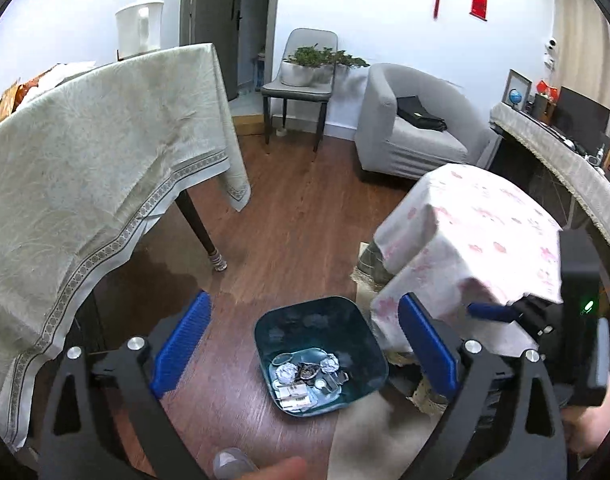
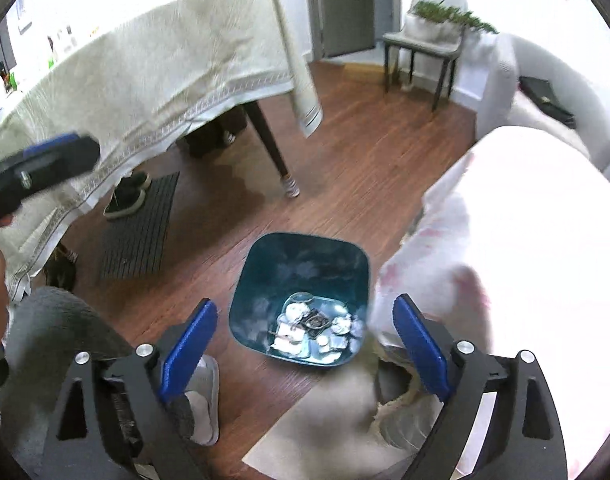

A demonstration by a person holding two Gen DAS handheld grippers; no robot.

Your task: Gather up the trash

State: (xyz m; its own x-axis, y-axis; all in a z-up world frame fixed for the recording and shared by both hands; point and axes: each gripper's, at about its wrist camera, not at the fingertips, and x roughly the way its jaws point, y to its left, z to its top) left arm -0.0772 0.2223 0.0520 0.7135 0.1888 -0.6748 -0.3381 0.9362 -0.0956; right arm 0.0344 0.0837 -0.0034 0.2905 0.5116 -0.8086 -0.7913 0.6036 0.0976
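While angled down | both hand-held grippers [image 1: 305, 344] [image 2: 305, 344] gape | over bin [image 1: 320, 356]

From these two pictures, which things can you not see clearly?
- Trash in the teal bin: too small in both views to name each piece.
- Right tongs, left wrist view: mostly hidden behind the pink cloth.
- Left tongs, right wrist view: blurred, cut by the edge.
- Big table top: foreshortened, overexposed.

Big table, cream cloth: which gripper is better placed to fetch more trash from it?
Left, probably. In the right wrist view the left gripper already overlaps the cream-cloth table, while the right gripper hangs open and empty over the trash bin.
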